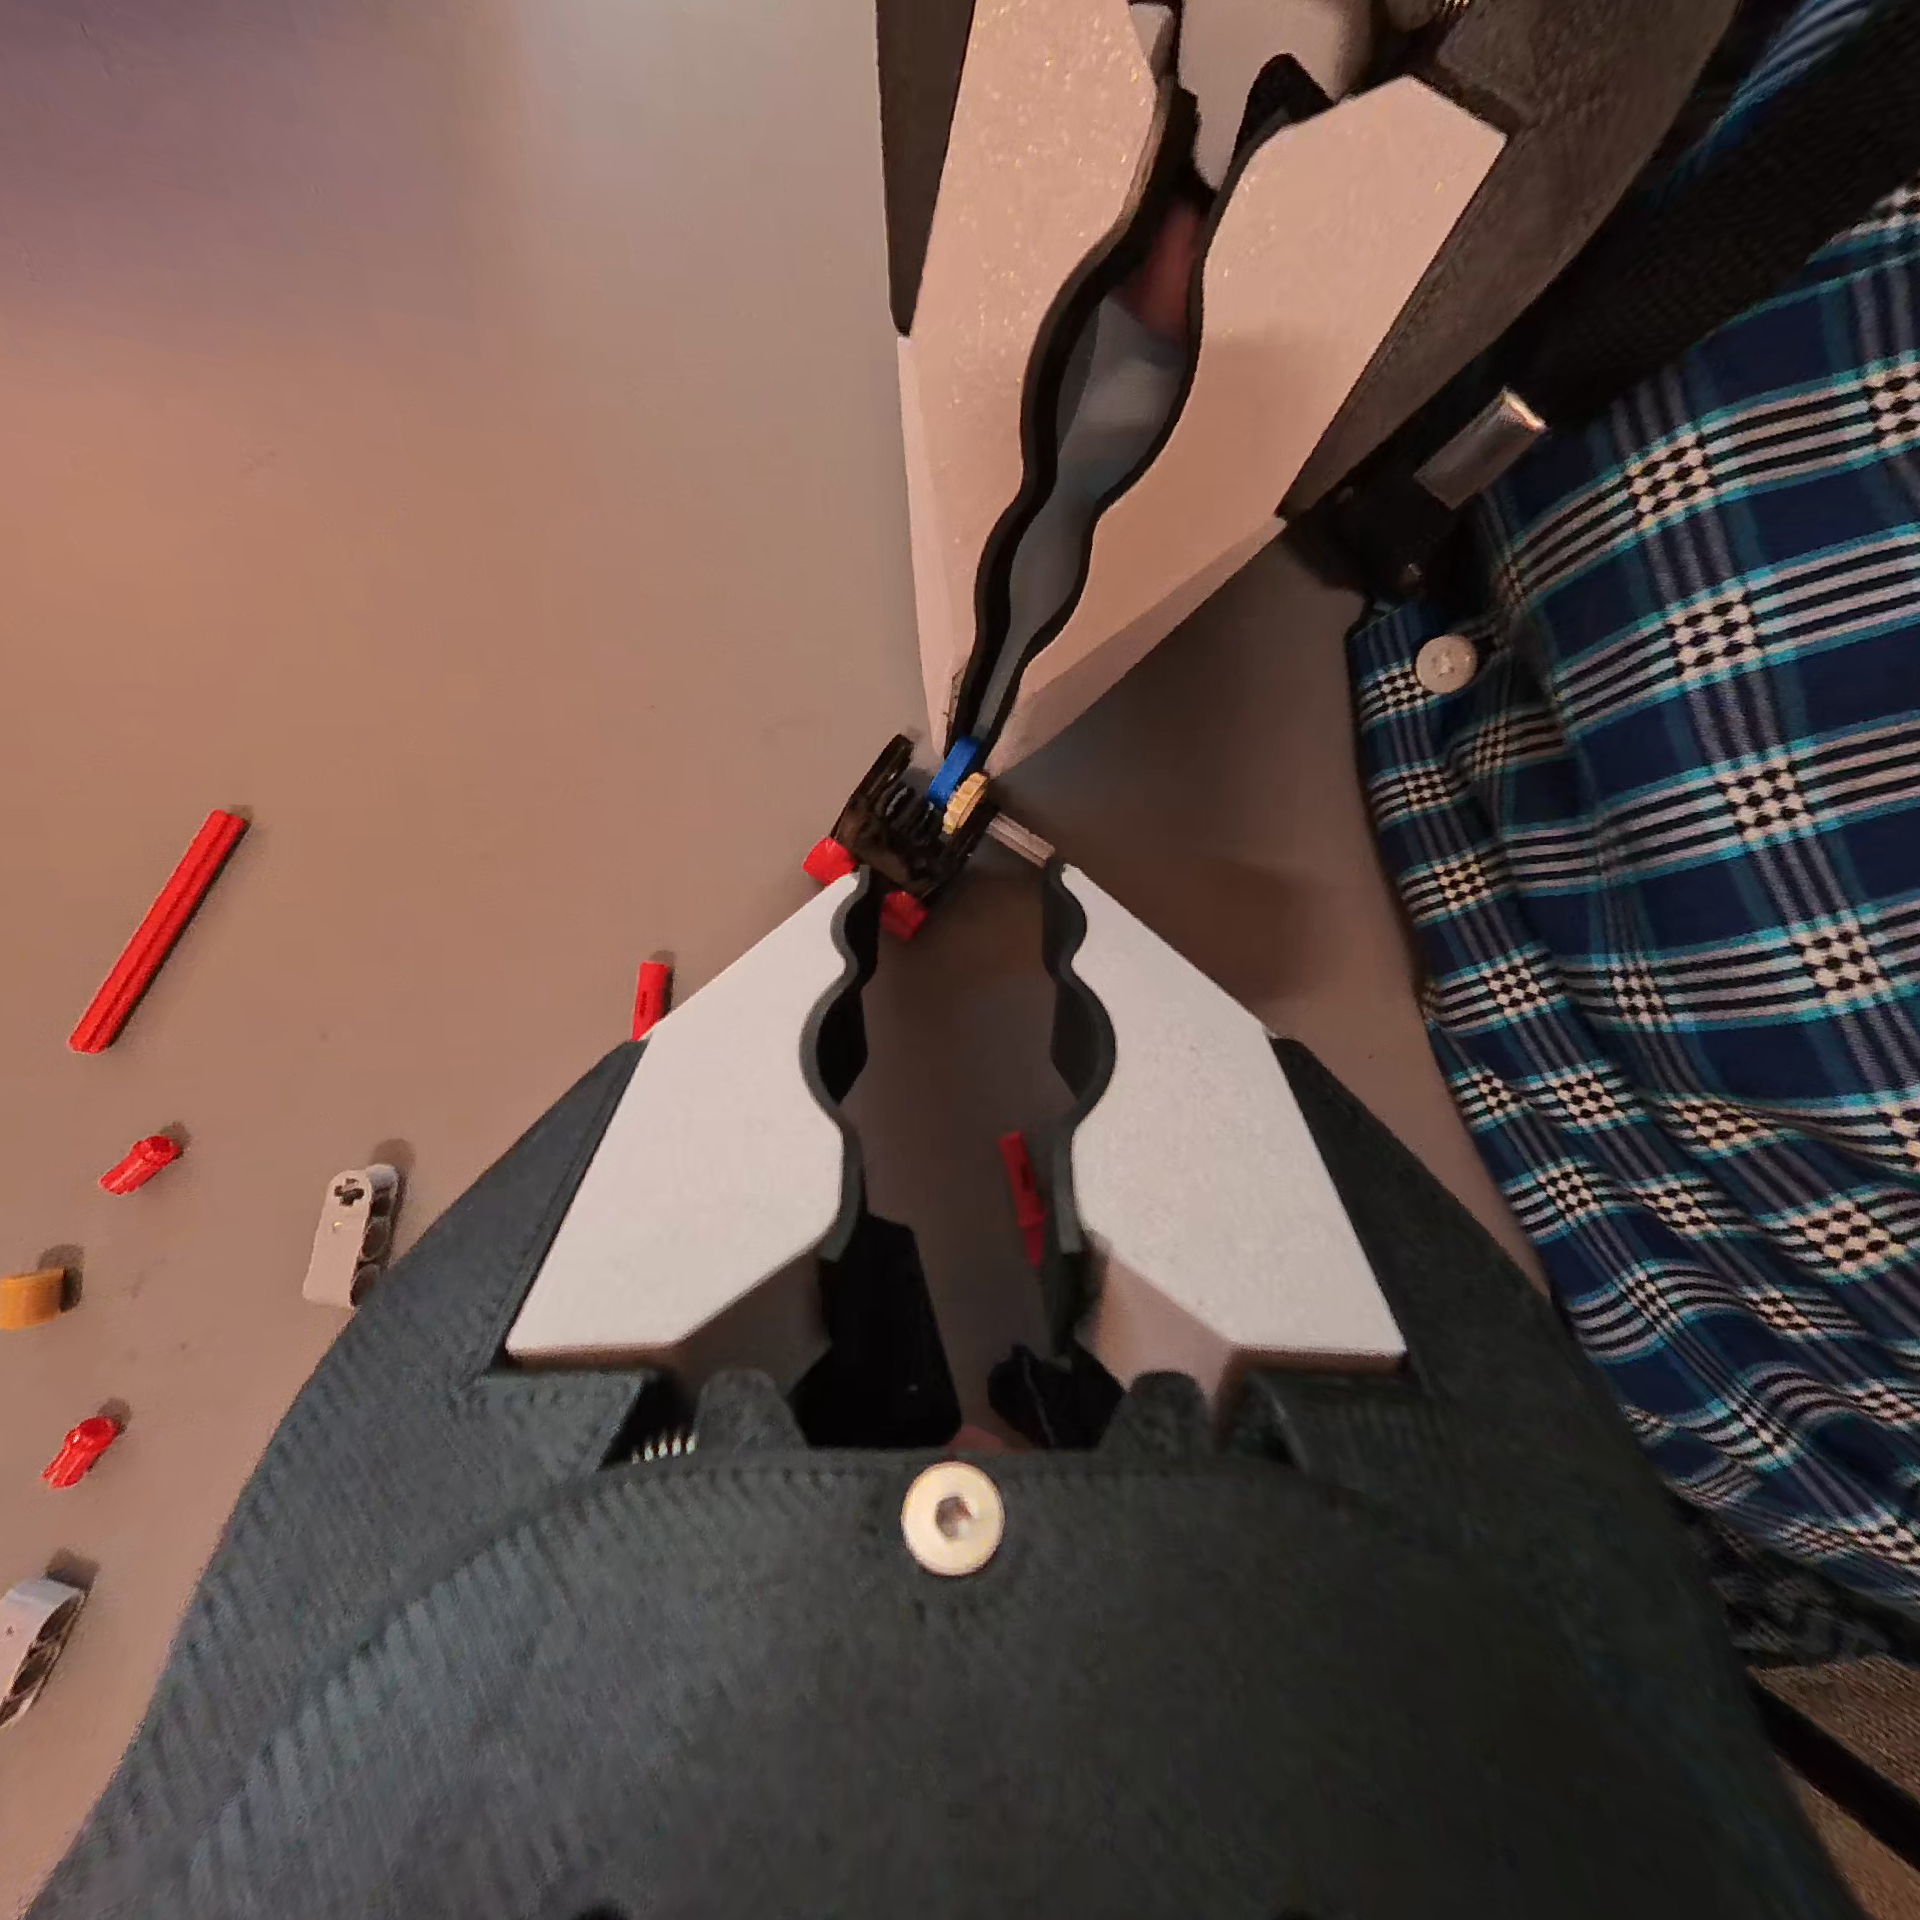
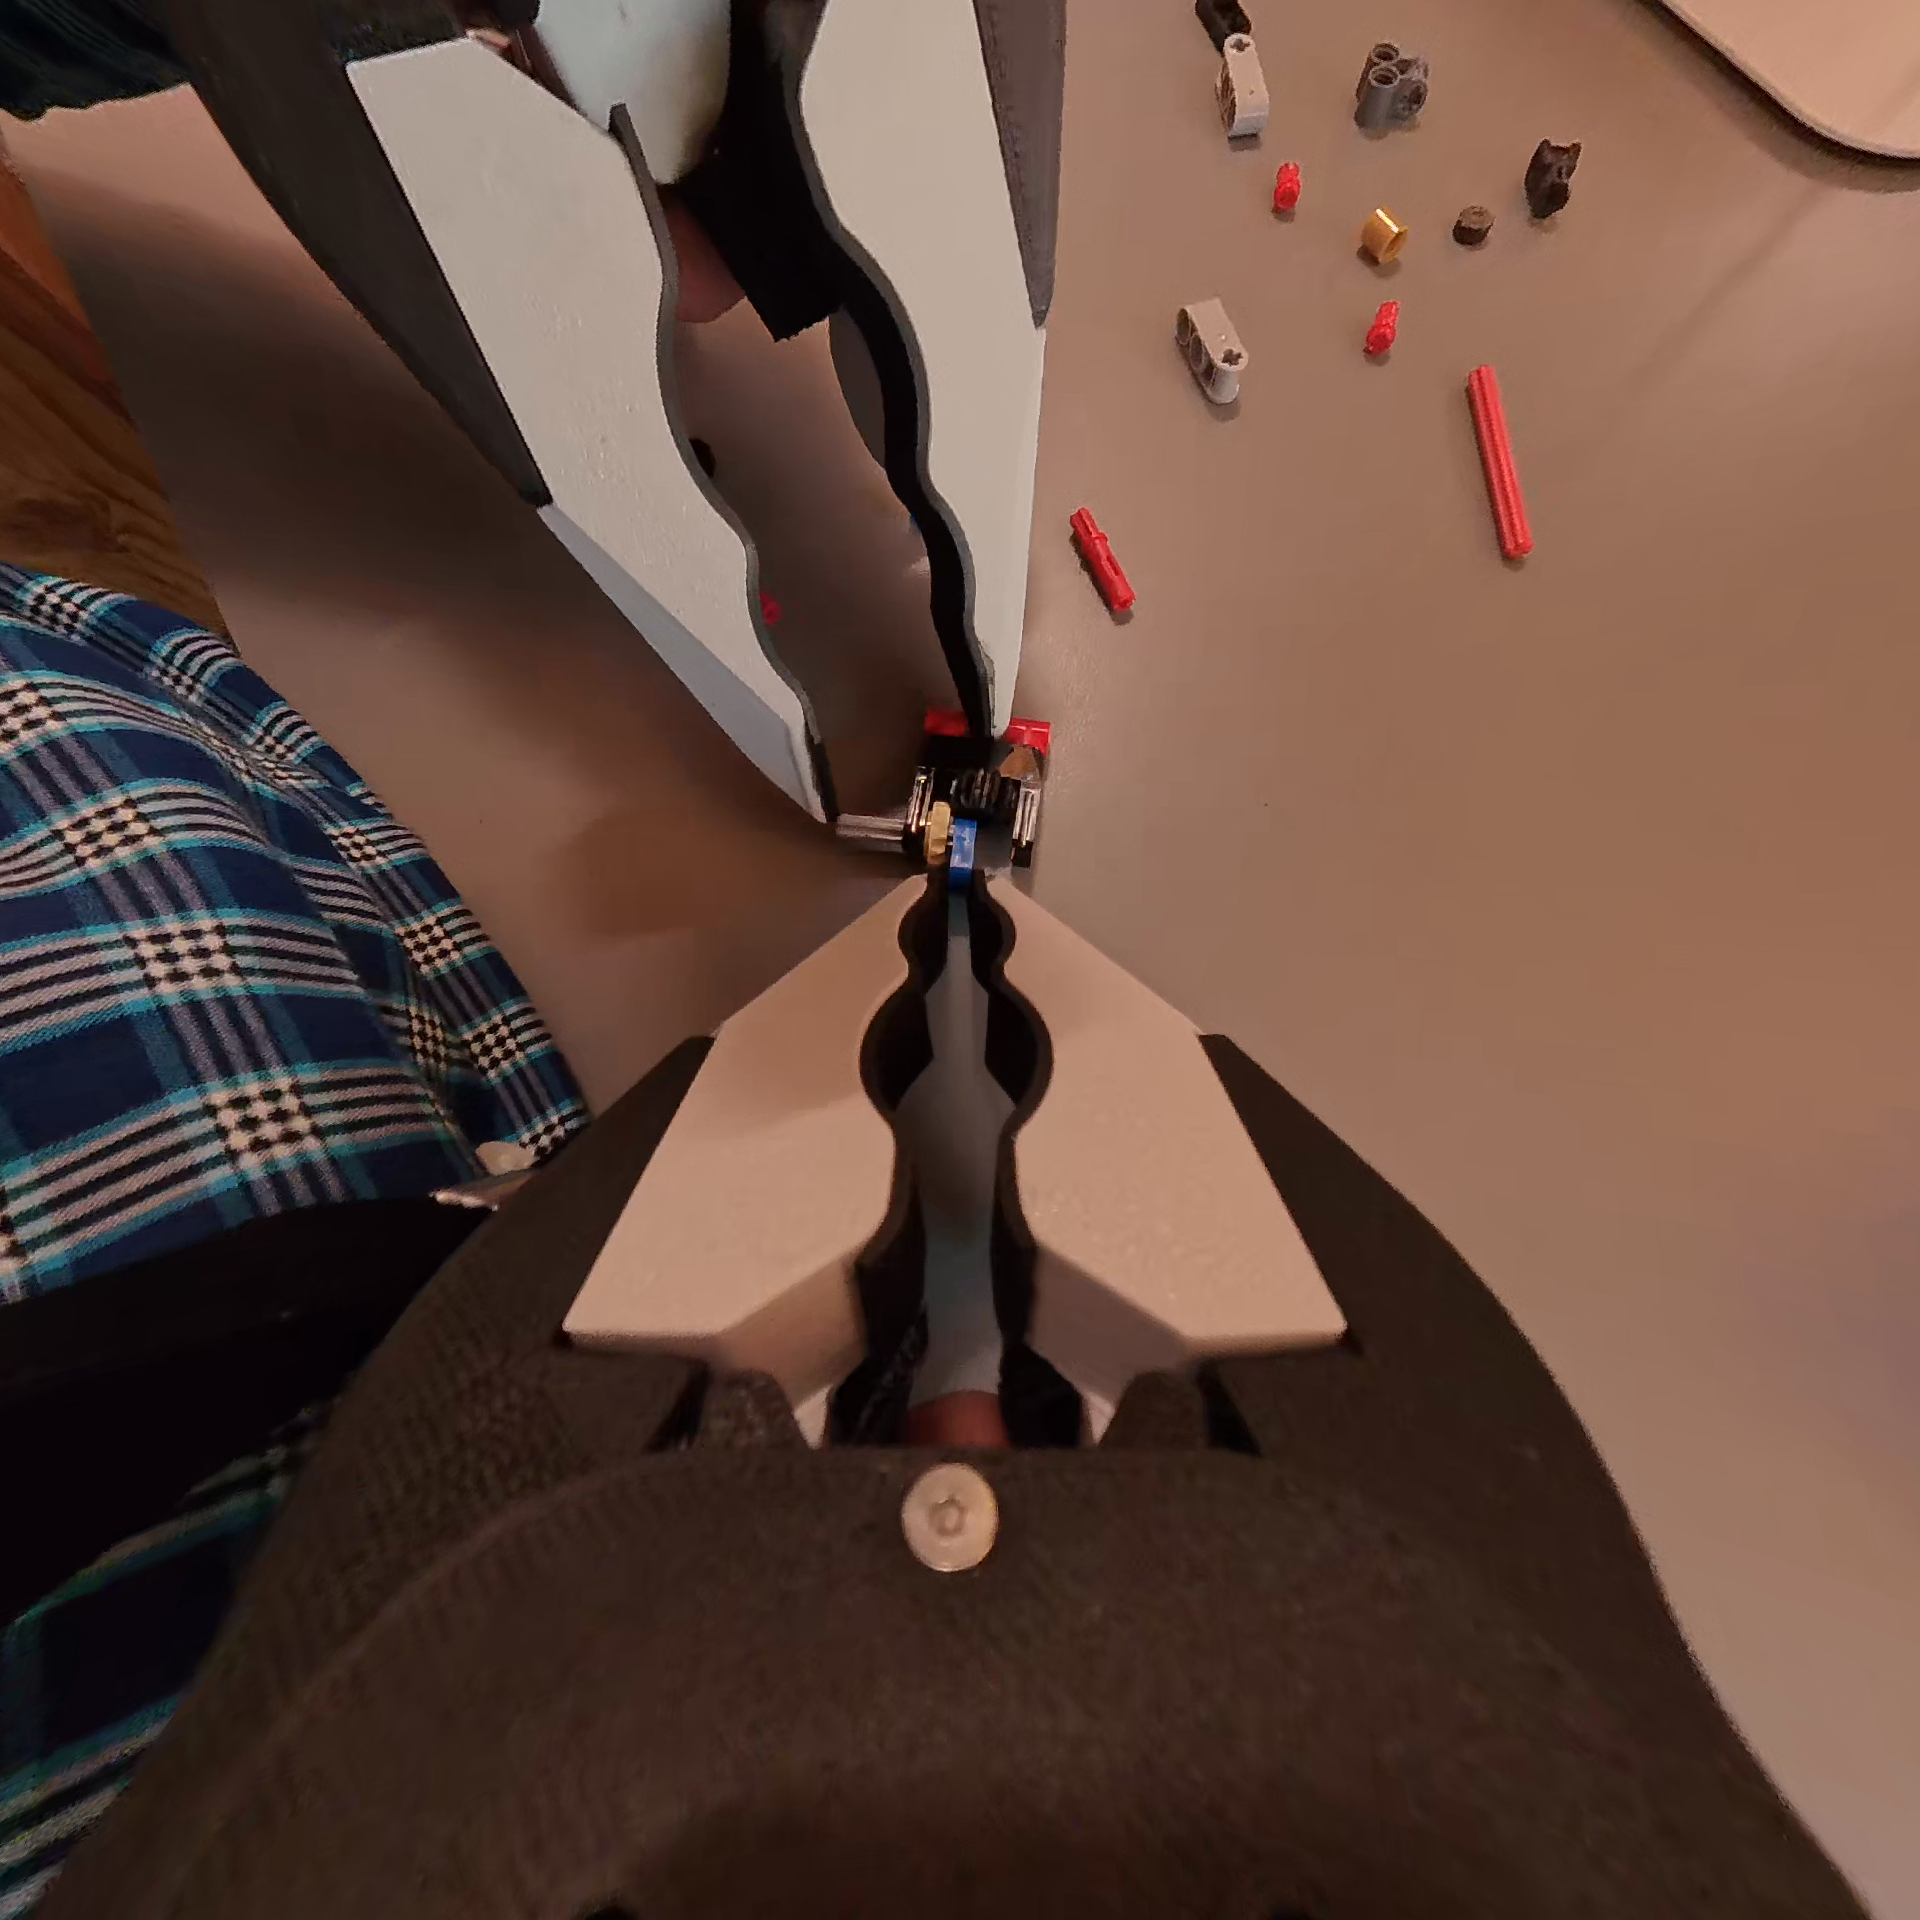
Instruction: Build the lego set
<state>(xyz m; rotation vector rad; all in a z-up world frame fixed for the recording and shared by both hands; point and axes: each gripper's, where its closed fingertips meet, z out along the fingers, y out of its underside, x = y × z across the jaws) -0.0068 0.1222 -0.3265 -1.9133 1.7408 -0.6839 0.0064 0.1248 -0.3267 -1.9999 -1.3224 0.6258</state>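
Lego work sits at the centre of both views: a small black assembly (image 2: 977, 795) with a toothed gear at its core, two red pin ends poking out on the far side, a tan bush and a blue piece (image 2: 964, 844) on the near side, and a short light grey axle stub to one side. It is held just above the grey table (image 2: 1558, 1039), between the two grippers' tips. The right gripper (image 2: 961, 883) is clenched on the blue piece, its fingertips nearly meeting around it. The left gripper (image 1: 951, 883) is spread wide, one fingertip touching the assembly's red end, the other standing apart. Loose parts lie well apart on the table: one long red axle (image 2: 1498, 462), one longer red pin (image 2: 1102, 558), two short red pins (image 2: 1382, 328), one gold bush (image 2: 1383, 236), three grey connectors (image 2: 1212, 350), and two dark pieces (image 2: 1552, 175) whose shape is hard to make out. Another red pin shows between the left gripper's fingers in the left wrist view. A further dark part is cut off at the top edge of the right wrist view. A person's plaid shirt (image 2: 208, 935) fills one side.
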